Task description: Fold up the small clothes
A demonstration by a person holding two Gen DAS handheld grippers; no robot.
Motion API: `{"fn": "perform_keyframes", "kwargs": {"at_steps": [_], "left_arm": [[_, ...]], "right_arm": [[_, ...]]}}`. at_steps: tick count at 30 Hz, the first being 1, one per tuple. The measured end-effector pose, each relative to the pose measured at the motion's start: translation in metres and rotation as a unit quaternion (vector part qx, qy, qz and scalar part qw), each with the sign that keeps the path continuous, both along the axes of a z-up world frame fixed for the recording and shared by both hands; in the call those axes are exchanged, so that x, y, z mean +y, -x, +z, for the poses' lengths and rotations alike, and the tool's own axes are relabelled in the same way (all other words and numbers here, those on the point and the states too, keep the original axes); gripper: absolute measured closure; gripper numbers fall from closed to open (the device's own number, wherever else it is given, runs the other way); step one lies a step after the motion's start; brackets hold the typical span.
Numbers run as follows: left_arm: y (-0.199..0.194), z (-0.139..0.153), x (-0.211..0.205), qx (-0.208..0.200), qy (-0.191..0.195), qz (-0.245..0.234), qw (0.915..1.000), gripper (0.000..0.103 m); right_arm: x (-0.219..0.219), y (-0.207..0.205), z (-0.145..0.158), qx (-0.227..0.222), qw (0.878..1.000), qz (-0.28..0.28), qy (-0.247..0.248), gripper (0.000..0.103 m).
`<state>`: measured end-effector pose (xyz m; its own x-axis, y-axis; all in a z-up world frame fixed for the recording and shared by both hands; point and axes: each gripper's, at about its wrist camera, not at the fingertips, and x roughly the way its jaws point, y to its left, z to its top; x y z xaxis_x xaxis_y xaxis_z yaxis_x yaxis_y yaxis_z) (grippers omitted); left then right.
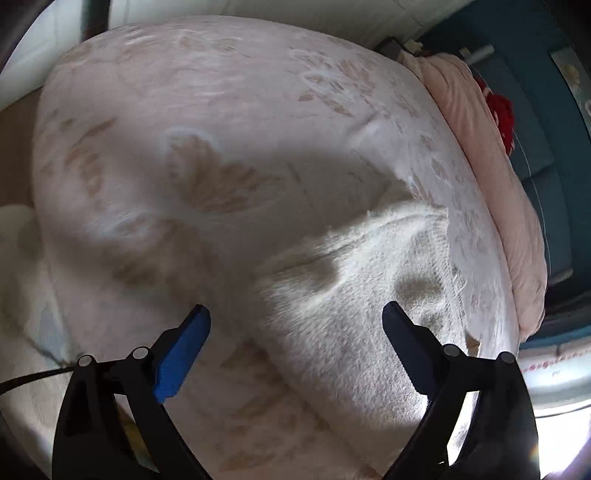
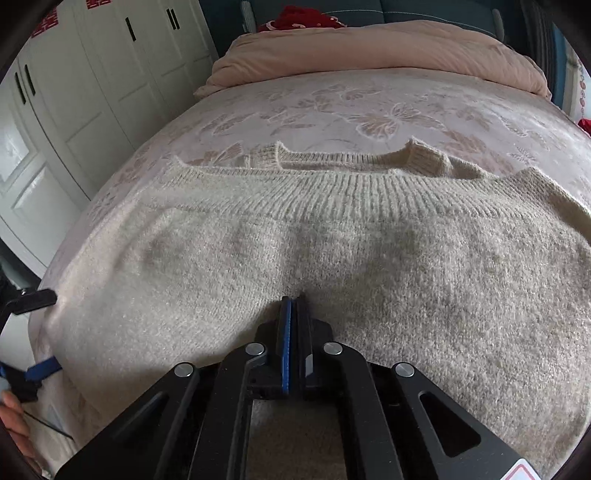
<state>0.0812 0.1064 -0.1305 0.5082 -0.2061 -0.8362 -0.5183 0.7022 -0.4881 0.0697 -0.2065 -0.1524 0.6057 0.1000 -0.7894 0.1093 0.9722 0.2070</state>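
Observation:
A cream knit sweater (image 2: 332, 251) lies flat on the bed's pale floral sheet (image 2: 332, 107), its ribbed hem folded up near the two cuffs. My right gripper (image 2: 293, 297) is shut, pads together, tips resting on the middle of the sweater; no cloth shows between them. My left gripper (image 1: 295, 312) stands wide open over the sweater's (image 1: 369, 266) left edge, nothing pressed between its blue pads. In the right wrist view the left gripper's fingers (image 2: 37, 299) sit spread at the sweater's left edge.
A rolled pink duvet (image 2: 369, 48) lies across the far end of the bed with a red cloth (image 2: 295, 16) behind it. White wardrobe doors (image 2: 110, 74) stand at the left. A hand (image 2: 14, 424) holds the left gripper at the bed's edge.

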Motion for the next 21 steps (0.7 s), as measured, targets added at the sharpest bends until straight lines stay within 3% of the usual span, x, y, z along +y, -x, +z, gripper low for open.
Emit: {"fn": "perform_keyframes", "kwargs": {"at_steps": [5,8,9,10,12,13,15,17,19,21], "left_arm": [[-0.001,-0.016,-0.007,0.008,-0.016,-0.019,0.9997,0.011],[-0.015,-0.015,-0.014,-0.015,-0.028,-0.014,0.9994,0.013],[-0.018,-0.013,-0.014,-0.025,-0.017,-0.015,0.9994,0.037],[-0.025,-0.010,-0.015,-0.038,0.012,-0.028,0.9988,0.077],[-0.034,0.002,-0.022,-0.048,0.035,-0.054,0.9968,0.087],[-0.034,0.017,-0.028,-0.069,0.029,-0.065,0.9951,0.088],[-0.033,0.048,-0.047,-0.112,0.021,-0.106,0.9879,0.090],[-0.026,0.086,-0.082,-0.152,0.024,-0.158,0.9753,0.090],[-0.017,0.114,-0.122,-0.179,0.028,-0.214,0.9599,0.090],[-0.002,0.136,-0.172,-0.201,0.035,-0.279,0.9384,0.090]], "right_arm": [[0.001,0.002,0.000,-0.009,1.000,0.007,0.005,0.103],[0.003,0.003,-0.001,-0.013,1.000,0.010,0.012,0.103],[0.003,0.004,-0.001,-0.014,1.000,0.011,0.015,0.103],[0.004,0.004,-0.002,-0.017,1.000,0.012,0.017,0.103],[0.005,0.004,-0.004,-0.022,1.000,0.013,0.017,0.103],[0.005,0.004,-0.004,-0.025,1.000,0.013,0.014,0.103],[0.002,0.005,-0.004,-0.029,1.000,0.012,0.004,0.103],[-0.004,0.009,0.001,-0.035,0.999,0.009,-0.016,0.103],[-0.014,0.019,0.009,-0.038,0.998,0.003,-0.045,0.103],[-0.028,0.039,0.021,-0.049,0.996,-0.004,-0.069,0.102]]}}
